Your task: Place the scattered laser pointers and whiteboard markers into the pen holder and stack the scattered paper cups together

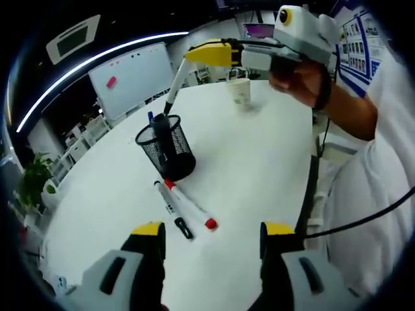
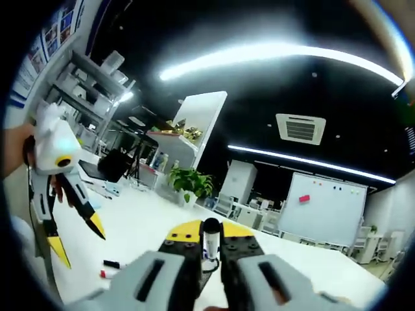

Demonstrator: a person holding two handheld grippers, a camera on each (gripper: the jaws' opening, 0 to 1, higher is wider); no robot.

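My right gripper (image 1: 194, 55), upper centre, pinches a white marker (image 1: 176, 84) over the mesh pen holder (image 1: 167, 150). I should lower it straight, then release. My left gripper (image 1: 211, 233) hangs wide open.

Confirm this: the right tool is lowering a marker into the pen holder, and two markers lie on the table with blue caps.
Wrong on the caps. In the left gripper view the two markers on the table are capped black and red. The right tool does hold a marker over the pen holder.

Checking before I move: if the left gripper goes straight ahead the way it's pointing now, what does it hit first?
Probably the two whiteboard markers lying on the white table just ahead of the open left gripper; the black mesh pen holder stands behind them. Depth is hard to judge.
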